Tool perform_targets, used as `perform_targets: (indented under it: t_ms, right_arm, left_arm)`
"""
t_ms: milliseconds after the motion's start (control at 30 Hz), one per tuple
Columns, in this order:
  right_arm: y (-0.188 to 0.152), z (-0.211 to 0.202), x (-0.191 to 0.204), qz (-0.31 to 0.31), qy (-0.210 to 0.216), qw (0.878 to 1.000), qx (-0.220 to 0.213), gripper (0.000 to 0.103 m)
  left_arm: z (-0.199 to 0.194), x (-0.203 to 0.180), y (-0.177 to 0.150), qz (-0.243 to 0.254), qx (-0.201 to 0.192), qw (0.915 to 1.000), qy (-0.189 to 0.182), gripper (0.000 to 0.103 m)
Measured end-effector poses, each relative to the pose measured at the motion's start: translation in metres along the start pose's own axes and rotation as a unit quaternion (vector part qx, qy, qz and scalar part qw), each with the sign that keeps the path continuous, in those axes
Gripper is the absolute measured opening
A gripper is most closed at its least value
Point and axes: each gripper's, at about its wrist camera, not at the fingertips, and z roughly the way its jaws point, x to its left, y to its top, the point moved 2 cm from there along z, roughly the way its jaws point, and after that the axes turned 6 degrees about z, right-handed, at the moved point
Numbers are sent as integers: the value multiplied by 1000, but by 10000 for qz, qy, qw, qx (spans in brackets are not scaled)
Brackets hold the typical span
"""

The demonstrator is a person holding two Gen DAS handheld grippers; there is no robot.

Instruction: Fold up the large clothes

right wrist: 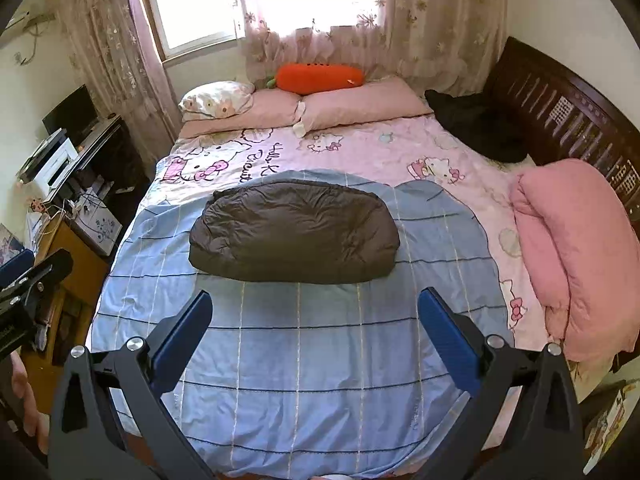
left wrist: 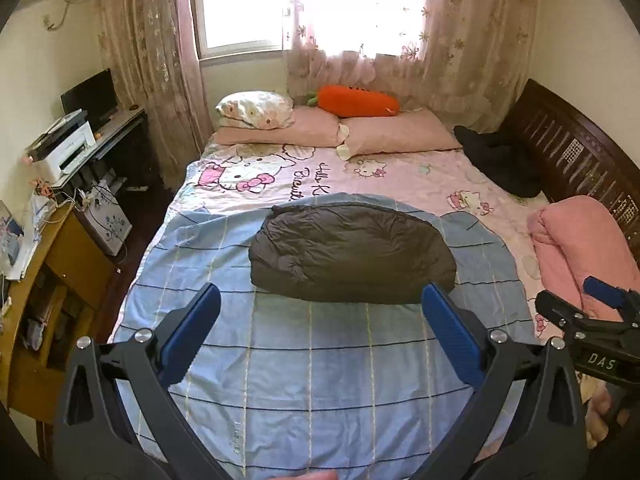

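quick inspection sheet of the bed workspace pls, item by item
surface: blue checked sheet spread over the pink bed cover
job's things: dark puffy jacket folded into a compact bundle on the sheet
clutter: black garment, pink quilt, carrot plush, pillows
grippers: left gripper and right gripper both open, holding nothing
cables: tangle by the printer
surroundings: curtains, wooden headboard

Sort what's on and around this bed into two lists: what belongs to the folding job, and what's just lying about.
Belongs to the job:
dark puffy jacket, folded into a bundle
blue checked sheet under it
left gripper and right gripper, both open, holding nothing

Lying about:
carrot plush
pink pillows
pink quilt
black garment
printer
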Motion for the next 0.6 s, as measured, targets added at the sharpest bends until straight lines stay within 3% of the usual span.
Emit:
perform_targets:
  t_ms: [600]
  right_arm:
    - [-3, 1, 6, -37, -28, 9999, 100, 102]
  left_arm:
    - [12, -2, -15, -5, 168, 9997, -193, 101]
